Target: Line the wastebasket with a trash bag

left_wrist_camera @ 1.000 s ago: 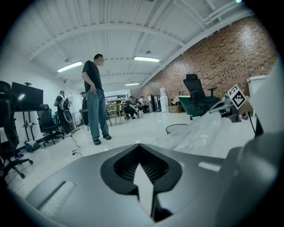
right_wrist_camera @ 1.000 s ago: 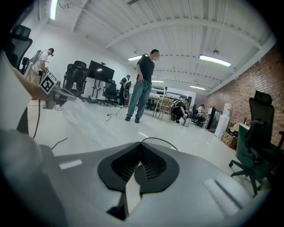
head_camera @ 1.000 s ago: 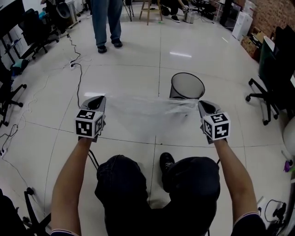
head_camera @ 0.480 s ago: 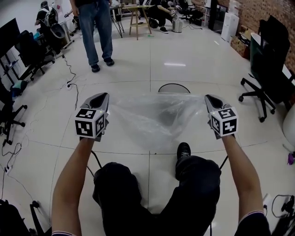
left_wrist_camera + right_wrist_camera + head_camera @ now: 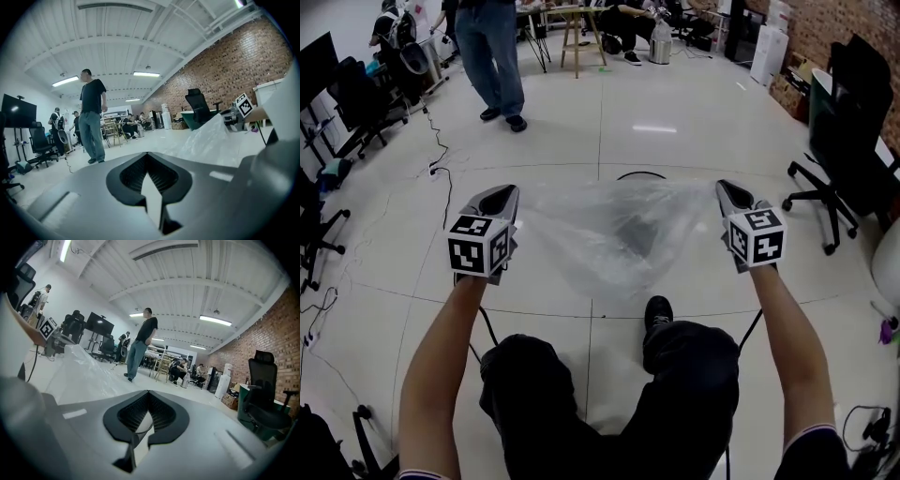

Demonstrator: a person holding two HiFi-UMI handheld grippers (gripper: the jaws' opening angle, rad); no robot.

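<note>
A clear plastic trash bag (image 5: 614,230) hangs stretched between my two grippers in the head view. My left gripper (image 5: 508,191) is shut on the bag's left top edge, and my right gripper (image 5: 724,187) is shut on its right top edge. The black mesh wastebasket (image 5: 639,176) stands on the floor behind the bag; only the far arc of its rim shows above the plastic. In the left gripper view the bag (image 5: 211,140) runs off to the right; in the right gripper view the bag (image 5: 82,369) runs off to the left.
A person in jeans (image 5: 492,56) stands on the floor ahead, left of centre. Office chairs (image 5: 834,141) stand at the right, more chairs and cables (image 5: 441,169) at the left. My own legs and shoe (image 5: 656,314) are below the bag.
Both grippers have risen with the bag and drawn apart, pulling it taut. The bag now covers almost all of the wastebasket, which was fully visible one second ago.
</note>
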